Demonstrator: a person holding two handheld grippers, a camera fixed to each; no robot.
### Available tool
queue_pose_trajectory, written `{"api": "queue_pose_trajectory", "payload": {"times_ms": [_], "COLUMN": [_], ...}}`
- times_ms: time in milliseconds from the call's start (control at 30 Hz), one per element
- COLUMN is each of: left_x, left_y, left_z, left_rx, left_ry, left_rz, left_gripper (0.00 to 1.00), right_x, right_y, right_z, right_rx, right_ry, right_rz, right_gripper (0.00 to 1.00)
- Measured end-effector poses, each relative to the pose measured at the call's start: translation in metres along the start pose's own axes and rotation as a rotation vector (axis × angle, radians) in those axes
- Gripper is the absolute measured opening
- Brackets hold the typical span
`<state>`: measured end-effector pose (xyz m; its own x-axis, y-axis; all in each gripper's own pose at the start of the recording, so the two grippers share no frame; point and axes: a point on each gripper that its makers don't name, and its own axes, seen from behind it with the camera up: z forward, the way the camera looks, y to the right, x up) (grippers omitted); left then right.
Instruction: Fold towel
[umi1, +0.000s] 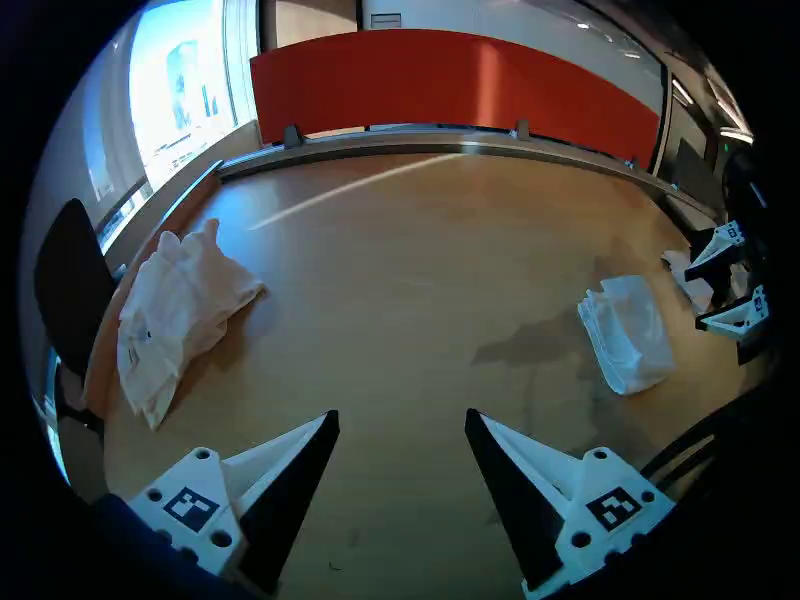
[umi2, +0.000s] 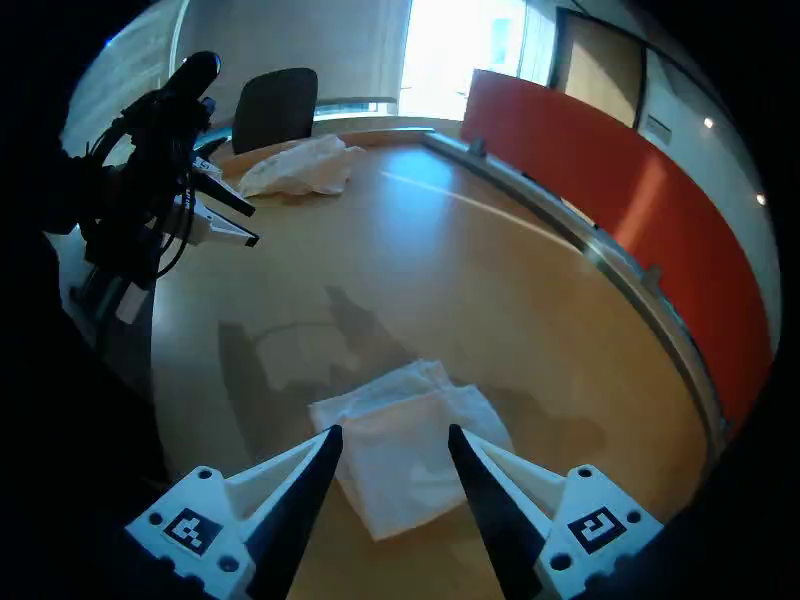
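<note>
Taking the red partition (umi1: 450, 85) along the far edge of the table (umi1: 420, 260) as the marker: off its left end, beside a dark chair (umi1: 70, 280), lies a crumpled heap (umi1: 180, 310) of white cloth, soft and lumpy, with loose ends sticking up and no clean edge anywhere. Facing the partition's middle from the near side of the table, the left gripper (umi1: 400, 450) stands spread wide, its dark wedge-shaped fingers holding nothing, with bare wood grain between them. Toward the partition's right end, well out from it on the table, sits the folded towel (umi1: 630, 335), a flat, roughly rectangular packet with stacked layers showing at one edge and slight wrinkles on top. The right gripper (umi2: 395, 440) points down at it with its fingers parted on either side of the packet's near part, not clamped on it; whether the tips touch the cloth cannot be told. As a judgement, this towel looks done or nearly so, perhaps wanting only a squaring-up, while the heap off the left end looks unfolded and is probably the work left. The tabletop is smooth, pale and glossy, so thin cloth would likely slide on it easily.
</note>
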<state>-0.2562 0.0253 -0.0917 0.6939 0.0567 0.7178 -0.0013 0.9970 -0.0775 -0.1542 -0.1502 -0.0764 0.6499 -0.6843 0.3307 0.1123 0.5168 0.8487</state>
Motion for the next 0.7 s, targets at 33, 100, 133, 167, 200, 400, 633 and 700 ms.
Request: {"api": "queue_pose_trajectory", "payload": {"times_ms": [33,100,133,167,200,400,633,700], "left_x": [0.0,0.001,0.001,0.001,0.001,0.0,-0.001,-0.002], "left_y": [0.0,0.001,0.001,0.001,0.002,0.003,0.004,0.005], "left_z": [0.0,-0.001,-0.001,-0.001,-0.001,-0.002,-0.002,-0.002], "left_rx": [-0.001,-0.002,-0.002,-0.003,-0.004,-0.006,-0.005,-0.005], "left_ry": [0.001,0.002,0.003,0.003,0.003,0.005,0.003,0.002], "left_rz": [0.0,0.001,0.001,0.002,0.002,0.004,0.005,0.006], "left_gripper": [0.94,0.93,0.93,0.94,0.94,0.93,0.93,0.93], "right_x": [-0.001,-0.002,-0.003,-0.004,-0.005,-0.017,-0.039,-0.046], "right_y": [0.0,0.001,0.001,0.001,0.001,0.001,-0.001,-0.003], "right_z": [-0.001,-0.002,-0.003,-0.004,-0.005,-0.006,-0.003,-0.001], "right_rx": [-0.002,-0.006,-0.008,-0.011,-0.012,-0.02,-0.028,-0.028], "right_ry": [-0.001,-0.003,-0.004,-0.005,-0.007,-0.022,-0.051,-0.061], "right_rz": [0.0,0.001,0.001,0.001,0.003,0.017,0.039,0.047], "right_gripper": [0.81,0.81,0.81,0.82,0.81,0.81,0.82,0.81]}}
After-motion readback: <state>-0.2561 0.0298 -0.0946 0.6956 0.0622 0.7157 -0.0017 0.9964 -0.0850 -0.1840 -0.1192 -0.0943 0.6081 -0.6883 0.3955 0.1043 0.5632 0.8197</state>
